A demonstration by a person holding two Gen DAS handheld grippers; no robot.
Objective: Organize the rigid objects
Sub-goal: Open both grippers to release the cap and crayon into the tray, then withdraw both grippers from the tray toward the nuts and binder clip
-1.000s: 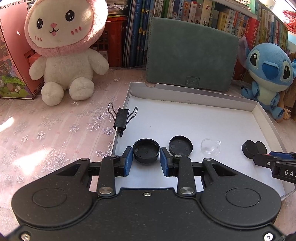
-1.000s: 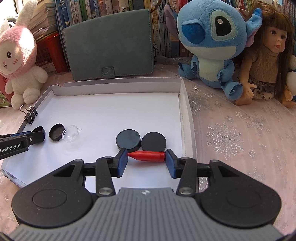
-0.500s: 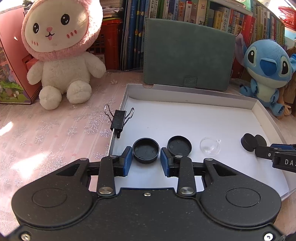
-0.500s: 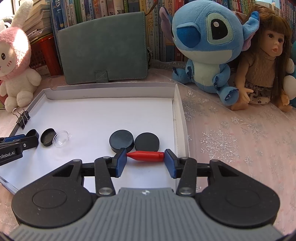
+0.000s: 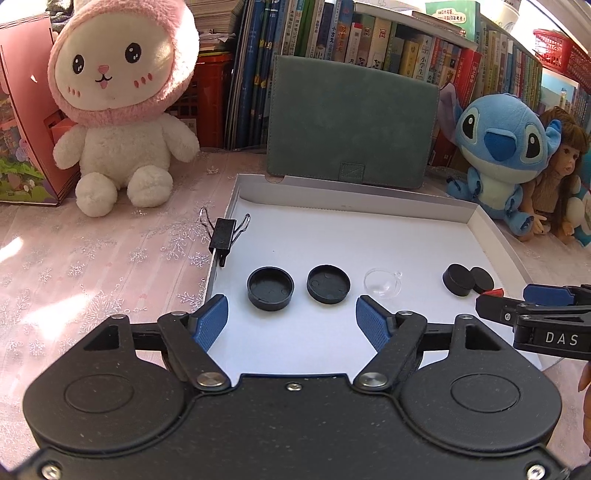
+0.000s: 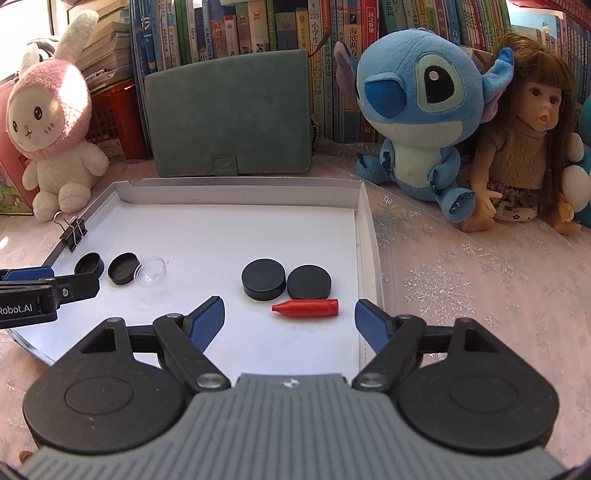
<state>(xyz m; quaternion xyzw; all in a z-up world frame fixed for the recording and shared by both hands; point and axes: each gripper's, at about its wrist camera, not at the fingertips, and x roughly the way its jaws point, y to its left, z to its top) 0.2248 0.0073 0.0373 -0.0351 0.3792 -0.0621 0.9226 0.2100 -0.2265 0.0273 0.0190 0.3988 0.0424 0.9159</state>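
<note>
Both tools opening, nothing gripped now. Left tool released black cap; right tool released red crayon tip, both just ahead in white tray. Placements apparently done.

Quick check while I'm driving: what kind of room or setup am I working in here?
Most likely a home desk or a child's room. A packed row of books runs along the back, plush toys and a doll sit in front, and the work happens in a shallow white tray on a snowflake tablecloth.
</note>
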